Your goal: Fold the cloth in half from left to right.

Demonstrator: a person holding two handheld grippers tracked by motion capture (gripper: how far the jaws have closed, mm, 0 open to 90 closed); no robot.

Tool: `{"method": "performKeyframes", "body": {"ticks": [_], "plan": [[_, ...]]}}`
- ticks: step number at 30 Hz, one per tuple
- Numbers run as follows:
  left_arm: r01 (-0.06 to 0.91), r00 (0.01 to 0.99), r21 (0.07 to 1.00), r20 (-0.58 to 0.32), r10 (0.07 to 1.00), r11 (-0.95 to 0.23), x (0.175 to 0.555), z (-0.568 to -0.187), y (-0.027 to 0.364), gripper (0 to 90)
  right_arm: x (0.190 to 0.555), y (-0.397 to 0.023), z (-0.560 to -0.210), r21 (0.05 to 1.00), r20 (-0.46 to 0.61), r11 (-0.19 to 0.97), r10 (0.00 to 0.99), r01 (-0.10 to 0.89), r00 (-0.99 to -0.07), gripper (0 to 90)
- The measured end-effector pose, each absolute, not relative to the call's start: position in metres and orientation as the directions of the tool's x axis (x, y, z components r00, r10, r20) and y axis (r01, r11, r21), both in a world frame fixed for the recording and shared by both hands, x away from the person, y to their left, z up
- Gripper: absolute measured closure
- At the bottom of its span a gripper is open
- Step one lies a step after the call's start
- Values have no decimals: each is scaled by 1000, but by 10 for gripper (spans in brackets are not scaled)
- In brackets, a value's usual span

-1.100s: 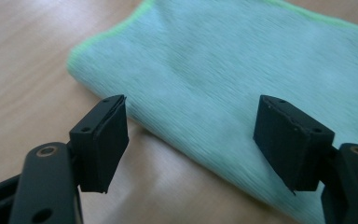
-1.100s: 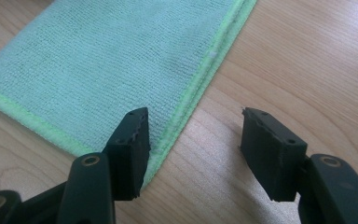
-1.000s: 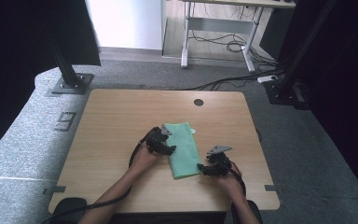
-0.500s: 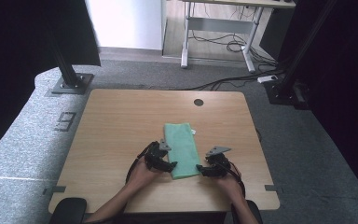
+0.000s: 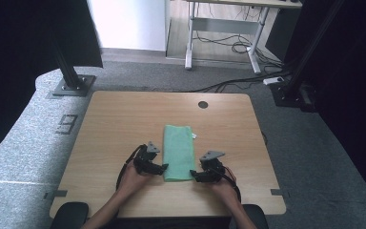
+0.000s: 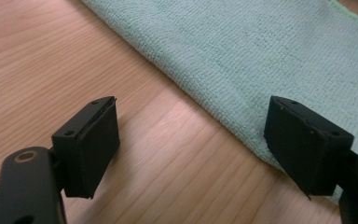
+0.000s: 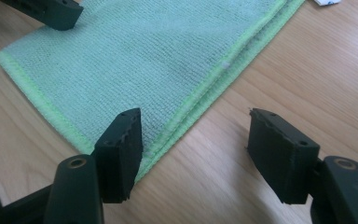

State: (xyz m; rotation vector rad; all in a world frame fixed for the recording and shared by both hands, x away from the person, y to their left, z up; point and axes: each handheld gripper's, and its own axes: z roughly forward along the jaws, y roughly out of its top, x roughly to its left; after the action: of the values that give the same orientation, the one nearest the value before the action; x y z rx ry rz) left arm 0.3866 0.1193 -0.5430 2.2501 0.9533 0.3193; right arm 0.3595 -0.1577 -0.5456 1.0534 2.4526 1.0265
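A light green folded towel (image 5: 178,150) lies flat on the wooden table (image 5: 124,119), its long side running away from me. My left gripper (image 5: 164,167) is at the towel's near left corner, open. In the left gripper view (image 6: 193,116) one jaw is over bare wood and the other over the towel (image 6: 261,51) edge, nothing pinched. My right gripper (image 5: 193,176) is at the near right corner, open. Its jaws (image 7: 196,121) have just been opening and straddle the towel's (image 7: 135,56) hemmed corner without pressing on it. The left jaws have also opened within the last second.
A small white scrap (image 5: 194,136) lies by the towel's far right corner. A round cable hole (image 5: 203,104) sits near the table's far edge. Black stand bases (image 5: 71,86) and a white desk frame (image 5: 190,38) stand on the floor beyond.
My left gripper has slid along the towel's left edge toward me, down to the near corner. My right gripper has edged a little toward the towel and its jaws stand wider.
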Motion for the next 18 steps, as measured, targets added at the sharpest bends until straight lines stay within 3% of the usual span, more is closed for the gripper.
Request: {"method": "performKeyframes", "body": {"ticks": [18], "plan": [[559,670,678,-29,742,-477,394,-546,150,163,370,-127,-548,727,17,487,692,483,-722,319]]}}
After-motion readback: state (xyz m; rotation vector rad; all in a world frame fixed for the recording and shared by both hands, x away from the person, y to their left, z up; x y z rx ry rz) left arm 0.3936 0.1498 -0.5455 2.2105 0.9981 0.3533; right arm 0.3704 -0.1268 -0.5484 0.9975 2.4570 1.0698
